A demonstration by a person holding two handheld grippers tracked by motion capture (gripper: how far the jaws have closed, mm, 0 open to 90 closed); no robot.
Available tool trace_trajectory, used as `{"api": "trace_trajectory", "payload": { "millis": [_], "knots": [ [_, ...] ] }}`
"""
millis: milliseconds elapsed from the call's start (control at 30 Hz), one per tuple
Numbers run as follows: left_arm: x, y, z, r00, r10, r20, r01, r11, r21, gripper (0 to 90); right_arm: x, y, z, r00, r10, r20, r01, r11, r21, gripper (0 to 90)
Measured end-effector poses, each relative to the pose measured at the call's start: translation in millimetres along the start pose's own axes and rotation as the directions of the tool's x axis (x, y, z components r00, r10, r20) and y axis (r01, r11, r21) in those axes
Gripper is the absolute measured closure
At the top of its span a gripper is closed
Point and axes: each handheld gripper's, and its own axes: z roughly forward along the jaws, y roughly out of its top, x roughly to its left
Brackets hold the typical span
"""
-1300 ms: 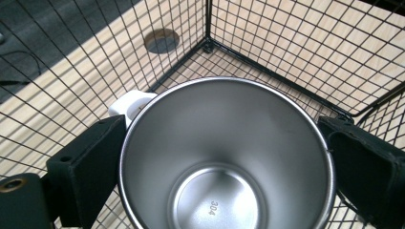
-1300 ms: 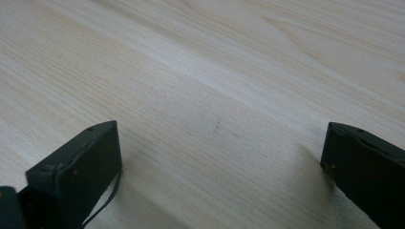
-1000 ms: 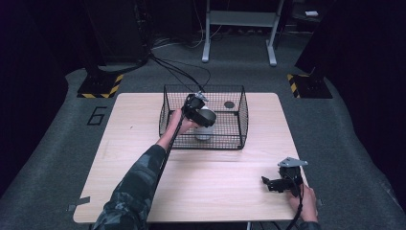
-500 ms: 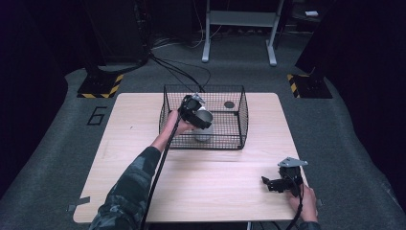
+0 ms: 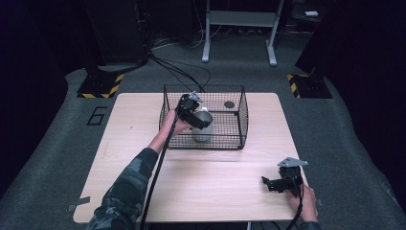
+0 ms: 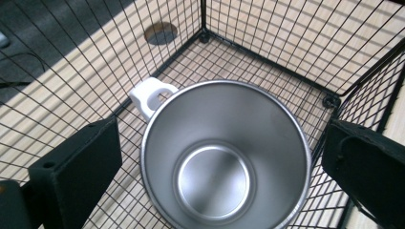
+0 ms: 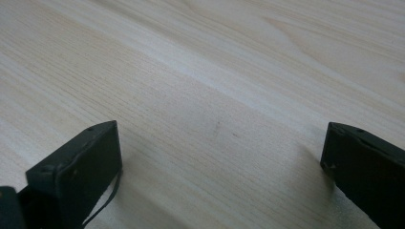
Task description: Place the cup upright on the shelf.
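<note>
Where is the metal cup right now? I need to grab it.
The metal cup stands upright inside the wire basket at the table's far middle, directly below the open left tool.

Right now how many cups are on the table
1. A steel cup with a white handle stands upright inside the wire basket, near its front-left side, with the left claw open above it. No other cup is visible on the table.

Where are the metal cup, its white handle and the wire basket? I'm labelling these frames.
metal cup (image 6: 213,181): left gripper view, on its inner bottom.
white handle (image 6: 149,98): left gripper view, on the loop beside the rim.
wire basket (image 5: 243,115): high view, on its right wall.
</note>
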Motion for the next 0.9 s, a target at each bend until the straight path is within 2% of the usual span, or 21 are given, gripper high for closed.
{"api": "trace_trajectory", "payload": {
  "millis": [200,400,600,733,900],
  "knots": [
    [2.2,-0.4,-21.8,0.9999,-0.016,0.0,0.016,0.9987,-0.049,0.2,0.0,0.0,0.0,1.0,0.0,0.0,0.0,1.0,0.0,0.0],
    [-3.5,-2.0,-49.2,0.9998,-0.018,0.007,0.018,0.9958,-0.09,0.2,0.1,0.0,0.0,1.0,0.001,0.0,-0.001,1.0,0.0,0.0],
    [-15.1,-8.8,-78.3,0.9999,0.012,0.0,-0.012,0.9913,-0.131,0.2,0.1,0.0,0.0,1.0,0.001,0.0,-0.001,1.0,0.0,0.0],
    [-23.3,-16.9,-95.2,0.9998,0.019,0.0,-0.019,0.9879,-0.154,0.2,0.1,0.0,0.0,1.0,0.001,0.001,-0.001,1.0,0.0,0.0],
    [-34.4,-31.7,-111.0,0.9989,0.046,-0.011,-0.047,0.9871,-0.153,0.1,0.2,0.0,-0.1,1.0,0.0,0.001,0.0,1.0,0.0,0.0]
  ]
}}
